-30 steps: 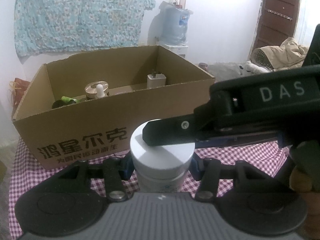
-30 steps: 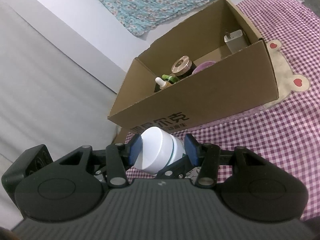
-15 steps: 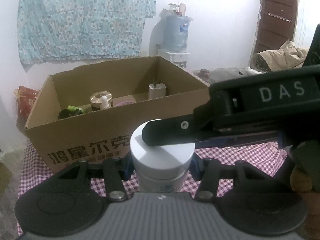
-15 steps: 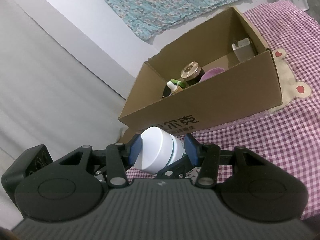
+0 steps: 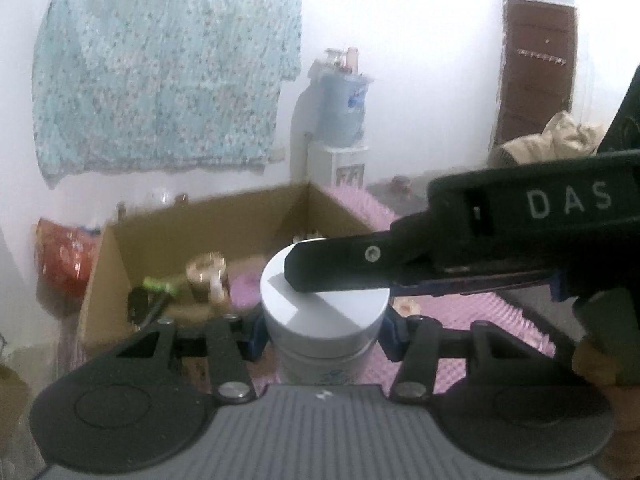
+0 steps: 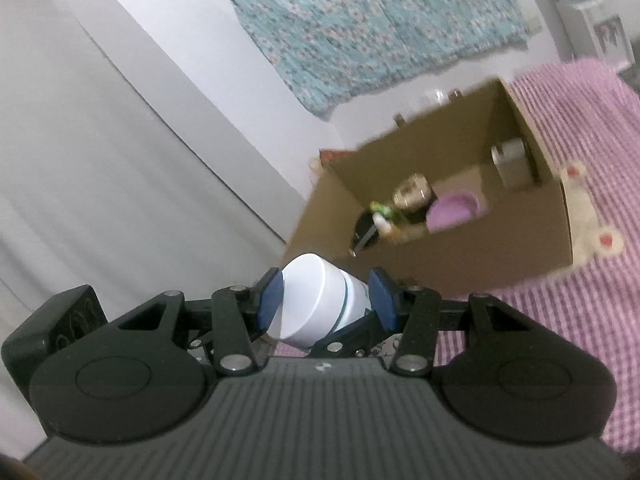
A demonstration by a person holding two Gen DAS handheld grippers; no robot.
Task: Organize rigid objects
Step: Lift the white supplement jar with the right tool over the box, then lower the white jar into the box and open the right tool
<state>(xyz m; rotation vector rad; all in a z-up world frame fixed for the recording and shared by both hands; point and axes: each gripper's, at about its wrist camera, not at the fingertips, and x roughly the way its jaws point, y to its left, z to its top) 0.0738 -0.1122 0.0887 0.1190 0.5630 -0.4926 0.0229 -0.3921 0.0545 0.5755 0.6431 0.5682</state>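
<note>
Checked cloth [image 5: 460, 312], white jar [image 5: 324, 308] upright, lid up.

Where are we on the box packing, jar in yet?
Not yet. Done: the cardboard box already holds a gold-capped bottle, a purple dish, a green item and a white block. In hand: the white jar, gripped by both the left gripper and the right gripper, short of the box. Left: carry it over the rim and release.
</note>
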